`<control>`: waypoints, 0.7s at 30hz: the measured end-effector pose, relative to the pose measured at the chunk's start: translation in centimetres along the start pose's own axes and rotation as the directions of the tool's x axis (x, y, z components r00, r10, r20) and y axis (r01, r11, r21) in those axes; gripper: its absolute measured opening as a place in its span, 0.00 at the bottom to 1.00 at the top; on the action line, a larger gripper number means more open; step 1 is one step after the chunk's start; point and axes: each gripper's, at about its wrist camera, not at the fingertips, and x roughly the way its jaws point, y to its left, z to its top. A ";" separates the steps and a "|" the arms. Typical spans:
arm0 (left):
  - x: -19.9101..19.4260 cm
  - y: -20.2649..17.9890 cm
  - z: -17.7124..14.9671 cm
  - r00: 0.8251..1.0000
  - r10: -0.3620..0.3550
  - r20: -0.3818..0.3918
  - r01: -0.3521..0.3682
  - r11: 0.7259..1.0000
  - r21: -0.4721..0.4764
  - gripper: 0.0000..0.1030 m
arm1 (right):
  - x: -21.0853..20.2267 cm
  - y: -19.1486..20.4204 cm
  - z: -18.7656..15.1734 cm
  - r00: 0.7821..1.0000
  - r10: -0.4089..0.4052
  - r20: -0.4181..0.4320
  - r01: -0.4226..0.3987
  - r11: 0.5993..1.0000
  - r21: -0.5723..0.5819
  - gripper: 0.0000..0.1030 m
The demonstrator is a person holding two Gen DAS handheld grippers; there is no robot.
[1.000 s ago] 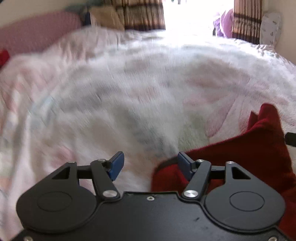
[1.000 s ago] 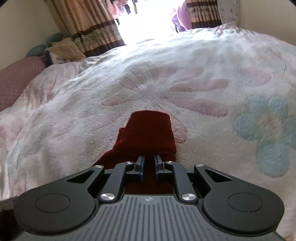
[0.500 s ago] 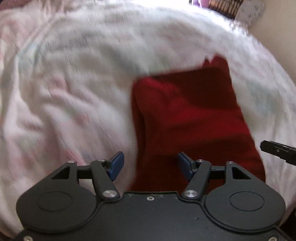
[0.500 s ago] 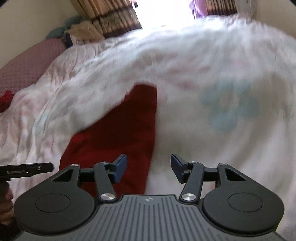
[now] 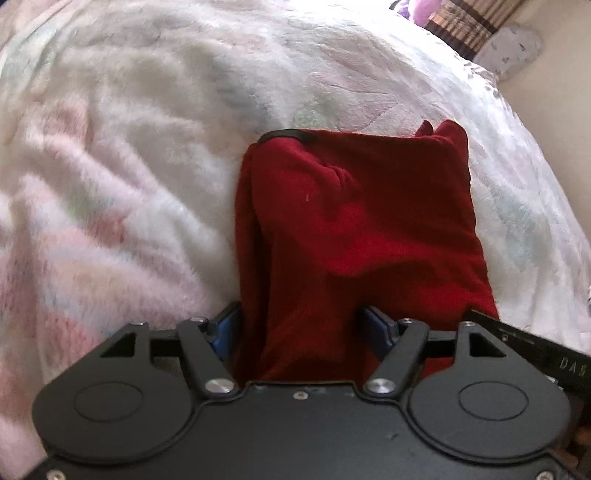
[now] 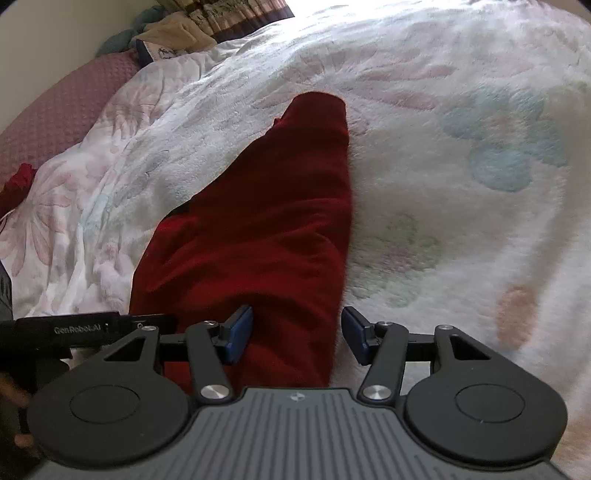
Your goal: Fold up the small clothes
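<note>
A dark red garment (image 5: 354, 229) lies folded into a long strip on a fluffy white floral blanket (image 5: 129, 166). Its near end sits between the blue pads of my left gripper (image 5: 301, 328), whose jaws are opening. In the right wrist view the same red garment (image 6: 266, 221) stretches away from me. Its near right part lies between the wide-apart pads of my right gripper (image 6: 297, 332), which is open. Each gripper's black body shows at the edge of the other's view.
The blanket covers a bed in both views. A pink cushion (image 6: 62, 110) and a heap of cloth (image 6: 173, 40) lie at the far left, with another red item (image 6: 18, 181) at the left edge. Striped curtains (image 5: 461, 22) and a patterned cushion (image 5: 517, 48) stand beyond the bed.
My right gripper was shut on the red garment and has let it go. The left view swung down from bare blanket onto the garment, whose near end now lies between its jaws.
</note>
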 end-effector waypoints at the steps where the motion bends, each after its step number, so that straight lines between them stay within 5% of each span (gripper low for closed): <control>1: 0.2 -0.4 0.0 1.000 0.013 0.013 -0.013 1.000 0.025 0.72 | 0.4 0.0 0.0 1.000 0.003 -0.003 -0.003 1.000 0.009 0.66; 7: 1.0 -2.0 -0.2 0.994 0.070 0.086 -0.079 0.991 0.108 0.72 | 2.3 0.0 0.0 1.000 0.007 -0.017 -0.007 0.999 0.038 0.73; 10: 0.8 -2.3 -0.5 0.992 0.074 0.107 -0.086 0.990 0.114 0.59 | 2.7 0.1 0.0 1.000 -0.008 -0.012 0.008 0.999 0.033 0.63; 13: 0.0 -3.4 -0.8 0.986 0.081 0.146 -0.101 0.985 0.137 0.23 | 2.4 0.6 -0.1 1.000 -0.023 0.013 0.023 0.999 0.027 0.39; 15: -0.4 -4.3 -0.9 0.980 0.104 0.167 -0.132 0.977 0.167 0.20 | 1.6 1.9 -0.1 0.997 -0.059 0.042 0.061 0.997 -0.040 0.30; 21: -2.6 -5.6 0.5 0.972 0.041 0.231 -0.080 0.983 0.164 0.18 | -0.7 4.3 0.3 0.991 -0.073 0.112 0.087 0.989 -0.122 0.26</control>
